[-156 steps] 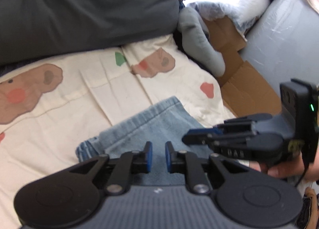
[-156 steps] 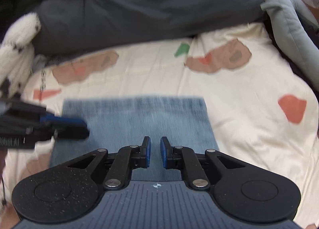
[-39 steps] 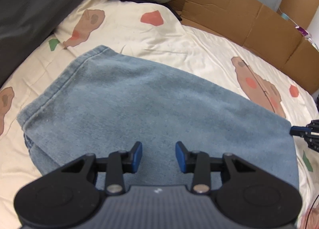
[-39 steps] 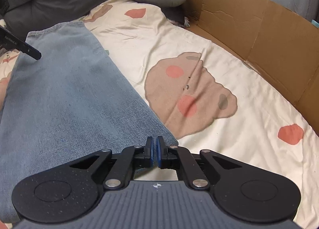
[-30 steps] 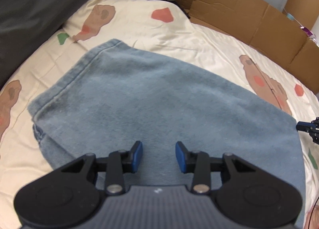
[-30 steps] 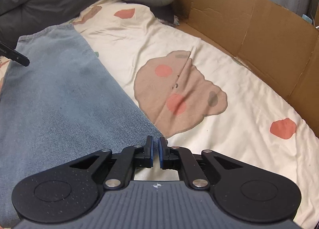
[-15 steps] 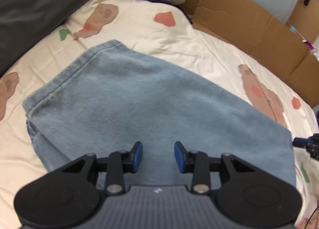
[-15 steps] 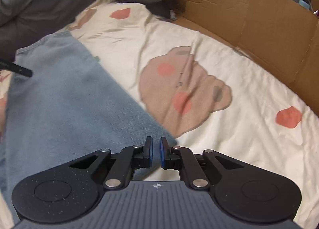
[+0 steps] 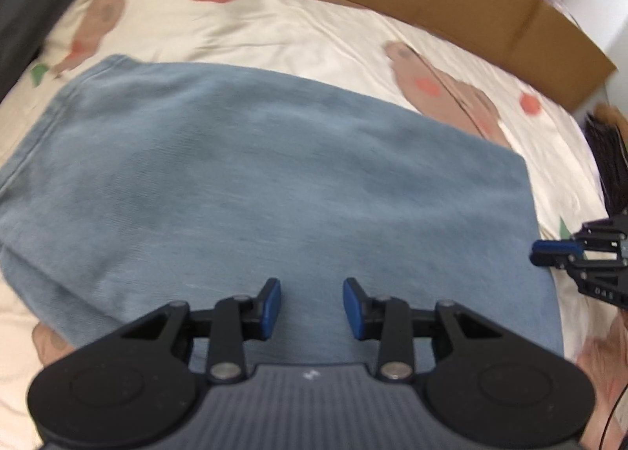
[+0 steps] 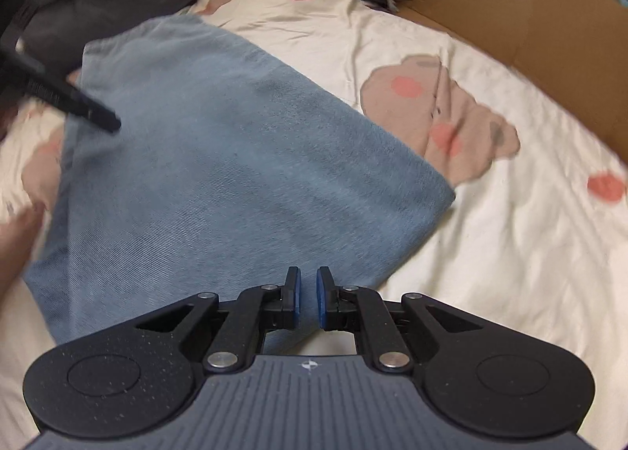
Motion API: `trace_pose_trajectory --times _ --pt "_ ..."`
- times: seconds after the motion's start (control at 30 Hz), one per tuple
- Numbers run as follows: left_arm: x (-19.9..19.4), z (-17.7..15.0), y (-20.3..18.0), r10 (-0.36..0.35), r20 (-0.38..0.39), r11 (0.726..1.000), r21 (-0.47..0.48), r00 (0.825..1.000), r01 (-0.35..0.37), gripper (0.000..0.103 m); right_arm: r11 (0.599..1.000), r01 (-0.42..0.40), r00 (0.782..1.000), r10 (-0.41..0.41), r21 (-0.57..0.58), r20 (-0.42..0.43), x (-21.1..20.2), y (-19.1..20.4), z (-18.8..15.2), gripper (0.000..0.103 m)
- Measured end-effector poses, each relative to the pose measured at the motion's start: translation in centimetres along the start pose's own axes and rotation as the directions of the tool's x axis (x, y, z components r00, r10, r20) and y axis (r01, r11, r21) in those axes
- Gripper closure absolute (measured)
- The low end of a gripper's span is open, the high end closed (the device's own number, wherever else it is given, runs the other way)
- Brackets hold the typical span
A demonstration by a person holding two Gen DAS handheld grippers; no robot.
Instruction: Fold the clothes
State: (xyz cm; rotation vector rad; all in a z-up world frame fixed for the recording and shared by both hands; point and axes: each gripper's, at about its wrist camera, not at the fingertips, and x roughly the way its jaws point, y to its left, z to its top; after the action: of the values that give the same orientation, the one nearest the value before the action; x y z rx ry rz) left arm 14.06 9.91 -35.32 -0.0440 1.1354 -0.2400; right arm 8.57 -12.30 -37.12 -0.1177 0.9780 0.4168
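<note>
Overhead, left gripper [image 9: 312,306] and right gripper [image 10: 309,303] angle down over folded denim [image 9: 274,183].

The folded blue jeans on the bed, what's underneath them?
The denim jeans lie flat on a cream bedsheet printed with brown bears and red spots. One bear is partly covered by their edge; anything else beneath is hidden.

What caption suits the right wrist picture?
Nearly shut right gripper above a folded denim garment on a bear-print sheet.
</note>
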Motion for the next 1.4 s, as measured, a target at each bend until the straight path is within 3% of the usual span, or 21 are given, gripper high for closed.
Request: trace_pose_trajectory --times 0.13,0.37,0.6,0.77,1.0,1.2,1.4 --pt "0.3 0.0 -1.9 -0.026 -0.023 0.999 0.027 0.999 0.027 0.066 0.998 -0.006 1.000 0.005 -0.070 -0.017 -0.6 1.8 -0.6 0.097" --pt "0.9 -0.7 -4.4 -0.053 -0.055 0.997 0.052 0.997 0.056 0.066 0.995 -0.025 0.998 0.019 -0.095 -0.057 -2.1 3.2 -1.5 0.097" --pt "1.1 -2.4 -5.8 -0.066 -0.080 0.991 0.112 0.995 0.075 0.066 0.996 -0.084 0.993 0.080 -0.037 -0.089 -3.0 4.8 -3.5 0.096" --pt "0.7 -3.4 -6.0 -0.091 -0.096 0.983 0.149 0.991 0.105 0.066 0.993 -0.103 0.991 0.097 -0.060 -0.098 -3.6 5.5 -4.0 0.096" --pt "0.4 -4.7 -6.8 -0.163 -0.154 0.958 0.210 0.975 0.193 0.066 0.990 -0.140 0.990 0.140 -0.033 -0.003 -4.9 5.5 -2.4 0.095" --pt "1.5 -5.5 -7.1 -0.163 -0.232 0.947 0.236 0.959 0.217 0.071 0.982 -0.158 0.986 0.151 -0.105 -0.067 -3.3 6.8 -3.2 0.096" --pt "2.0 -5.6 -6.8 -0.183 -0.261 0.938 0.242 0.948 0.248 0.071 0.983 -0.173 0.981 0.166 -0.060 -0.096 -3.5 5.7 -4.0 0.095"
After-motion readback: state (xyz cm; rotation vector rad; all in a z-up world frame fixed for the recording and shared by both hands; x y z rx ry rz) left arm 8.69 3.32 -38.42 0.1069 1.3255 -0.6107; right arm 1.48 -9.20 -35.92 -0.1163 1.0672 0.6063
